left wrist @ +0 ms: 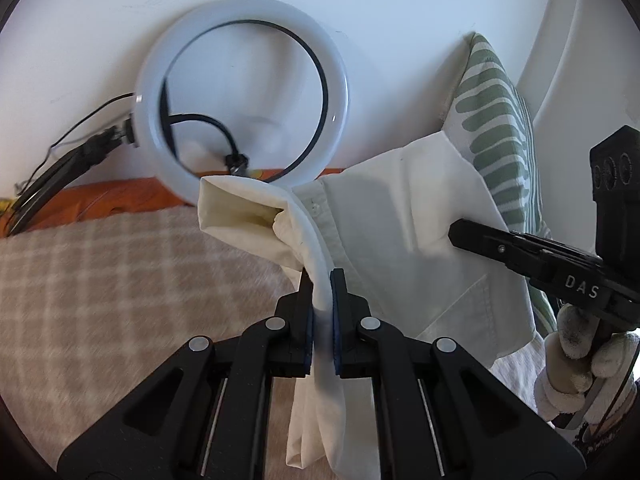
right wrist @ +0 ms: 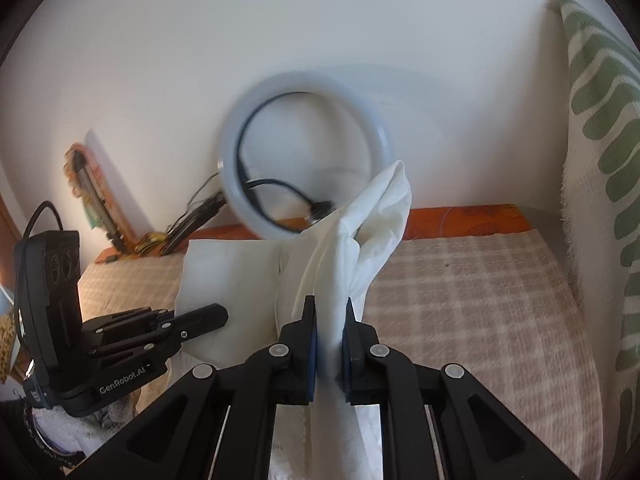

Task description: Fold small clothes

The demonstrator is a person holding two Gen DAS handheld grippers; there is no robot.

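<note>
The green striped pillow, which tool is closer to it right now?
Right. The right tool grips the white shirt just beside the pillow; the left tool holds the shirt farther from it.

The shirt (left wrist: 404,236) hangs over the bed (left wrist: 120,280), pinched between the left gripper (left wrist: 322,280) and the right gripper (right wrist: 330,308). Behind it a ring light (left wrist: 244,100) leans on the wall (left wrist: 360,0); a pillow (left wrist: 500,120) stands at the right.

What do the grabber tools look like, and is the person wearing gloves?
Both are black. The left gripper and right gripper have blue pads and round silver rivets. One body reads "DAS", the other "GenRobot.AI", with a black cable. The hand wears a white knit glove.
</note>
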